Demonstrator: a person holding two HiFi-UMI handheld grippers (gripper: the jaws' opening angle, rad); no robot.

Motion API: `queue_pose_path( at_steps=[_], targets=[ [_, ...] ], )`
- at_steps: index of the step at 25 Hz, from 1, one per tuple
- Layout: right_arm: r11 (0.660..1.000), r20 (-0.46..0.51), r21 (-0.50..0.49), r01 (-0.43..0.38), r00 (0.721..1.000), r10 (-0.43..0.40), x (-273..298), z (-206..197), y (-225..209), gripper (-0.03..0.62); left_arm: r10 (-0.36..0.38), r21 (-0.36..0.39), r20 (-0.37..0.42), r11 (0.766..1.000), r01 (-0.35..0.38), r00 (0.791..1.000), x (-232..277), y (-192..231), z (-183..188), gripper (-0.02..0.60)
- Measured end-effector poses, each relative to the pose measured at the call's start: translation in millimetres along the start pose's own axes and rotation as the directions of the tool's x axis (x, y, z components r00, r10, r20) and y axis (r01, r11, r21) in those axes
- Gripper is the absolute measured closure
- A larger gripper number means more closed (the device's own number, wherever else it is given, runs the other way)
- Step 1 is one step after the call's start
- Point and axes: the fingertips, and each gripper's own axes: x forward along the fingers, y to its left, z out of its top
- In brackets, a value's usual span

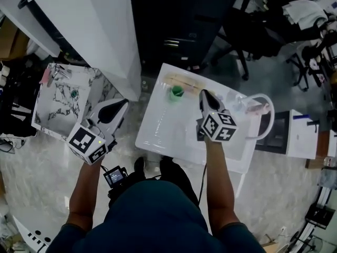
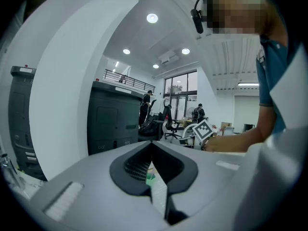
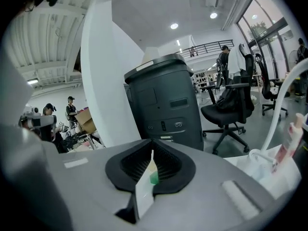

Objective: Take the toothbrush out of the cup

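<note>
Office floor and a white table [image 1: 158,133] fill the frame from above. At left, near a marbled board [image 1: 63,96], the left gripper [image 1: 123,103] hangs off the table's edge, jaws together on nothing. A green cup [image 1: 177,91] stands near the table's far edge; whether the toothbrush is in it cannot be made out. Just right of the cup, the right gripper [image 1: 203,93] is closed and empty, a hoop-handled white basket [image 1: 269,109] beyond
</note>
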Motion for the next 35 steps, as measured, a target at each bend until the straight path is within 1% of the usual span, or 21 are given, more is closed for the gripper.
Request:
queue_pose_path(
  at_steps=[9, 13, 22, 28, 35],
  targets=[
    [1.000, -0.064, 0.027, -0.003, 0.998, 0.004, 50, -26, -29, 0.572, 0.054, -0.047, -0.049, 0.997, -0.056, 0.997, 1, 10, -24, 0.583],
    [0.999, -0.099, 0.047, -0.002, 0.995, 0.007, 72, -40, -38, 0.520, 0.072, -0.063, -0.066, 0.995, -0.076, 0.995, 2, 16, -34, 0.583],
    [0.997, -0.177, 0.076, 0.006, 0.984, 0.008, 106, -73, -52, 0.442, 0.091, -0.087, -0.092, 0.991, -0.099, 0.992, 6, 19, -48, 0.583],
    [0.996, -0.216, 0.088, 0.004, 0.976, 0.015, 123, -91, -56, 0.433, 0.101, -0.096, -0.109, 0.989, -0.112, 0.989, 6, 23, -57, 0.583],
    [0.997, -0.254, 0.081, 0.017, 0.967, 0.005, 134, -101, -61, 0.434, 0.106, -0.109, -0.114, 0.987, -0.118, 0.988, 8, 26, -64, 0.583]
  ],
)
